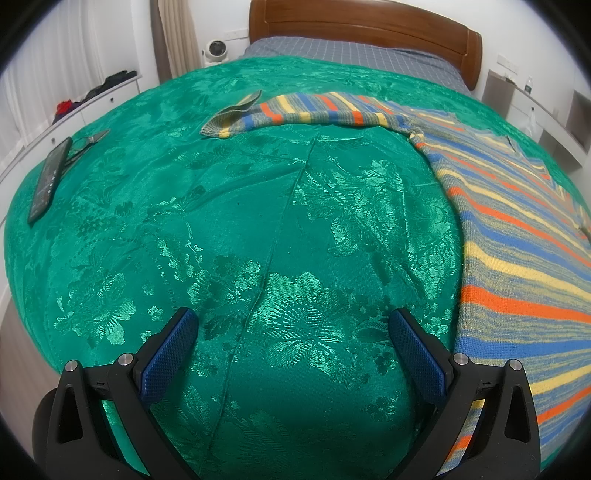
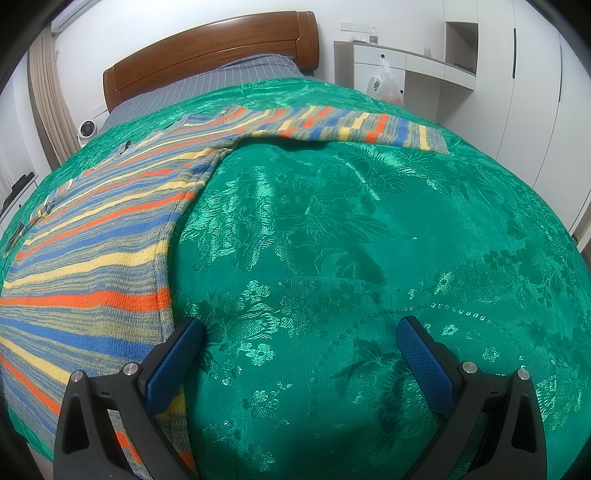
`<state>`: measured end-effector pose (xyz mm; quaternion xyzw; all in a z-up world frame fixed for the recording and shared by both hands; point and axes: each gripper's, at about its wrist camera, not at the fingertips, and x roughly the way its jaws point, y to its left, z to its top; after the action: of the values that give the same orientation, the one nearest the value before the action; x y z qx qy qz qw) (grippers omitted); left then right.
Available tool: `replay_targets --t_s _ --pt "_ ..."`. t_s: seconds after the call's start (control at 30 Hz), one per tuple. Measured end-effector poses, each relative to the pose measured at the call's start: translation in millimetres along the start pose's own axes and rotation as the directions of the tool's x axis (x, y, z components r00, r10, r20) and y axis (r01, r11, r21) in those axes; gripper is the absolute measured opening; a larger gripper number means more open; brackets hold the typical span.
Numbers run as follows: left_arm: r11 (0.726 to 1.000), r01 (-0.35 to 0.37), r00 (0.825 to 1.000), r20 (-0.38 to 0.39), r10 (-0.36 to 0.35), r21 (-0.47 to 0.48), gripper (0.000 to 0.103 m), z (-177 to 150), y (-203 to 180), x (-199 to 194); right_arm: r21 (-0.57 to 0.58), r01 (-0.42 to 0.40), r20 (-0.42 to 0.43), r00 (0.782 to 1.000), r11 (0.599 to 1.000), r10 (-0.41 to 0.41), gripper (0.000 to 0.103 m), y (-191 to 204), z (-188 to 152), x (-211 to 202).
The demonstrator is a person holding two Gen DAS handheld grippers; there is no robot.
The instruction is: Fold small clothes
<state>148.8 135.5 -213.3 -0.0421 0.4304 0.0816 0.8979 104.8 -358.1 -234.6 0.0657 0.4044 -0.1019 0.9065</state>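
Observation:
A striped knit sweater in orange, blue, yellow and grey lies flat on a green bedspread. In the left wrist view its body fills the right side and one sleeve stretches left across the far part. My left gripper is open and empty over bare bedspread, just left of the sweater's side edge. In the right wrist view the sweater body lies at left and its other sleeve stretches right. My right gripper is open and empty, its left finger at the sweater's side seam.
A phone and glasses lie on the bedspread at far left. A wooden headboard and grey checked sheet are at the far end. White cabinets with a plastic bag stand beyond the bed.

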Motion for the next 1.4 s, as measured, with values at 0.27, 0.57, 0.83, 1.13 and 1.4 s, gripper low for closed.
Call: replay_targets --t_s 0.27,0.57,0.83,1.13,1.4 --pt "1.000 0.000 1.000 0.000 0.000 0.000 0.103 0 0 0 0.000 0.000 0.000 1.000 1.000 0.000 0.103 0 0 0" --pt "1.000 0.001 1.000 0.000 -0.001 -0.001 0.103 0 1 0 -0.001 0.000 0.001 1.000 1.000 0.000 0.103 0 0 0" --pt "0.998 0.042 0.998 0.044 -0.040 -0.046 0.103 6 8 -16 -0.008 0.009 -0.037 0.999 1.000 -0.009 0.103 1 5 -3" --pt "0.994 0.041 0.994 0.108 -0.030 -0.103 0.103 11 19 -25 0.178 -0.171 0.048 0.985 0.969 0.165 0.102 -93 100 -31" --pt "0.999 0.002 0.996 0.093 0.003 -0.054 0.103 11 7 -20 0.622 -0.333 0.062 0.923 0.708 0.379 0.083 -235 173 57"
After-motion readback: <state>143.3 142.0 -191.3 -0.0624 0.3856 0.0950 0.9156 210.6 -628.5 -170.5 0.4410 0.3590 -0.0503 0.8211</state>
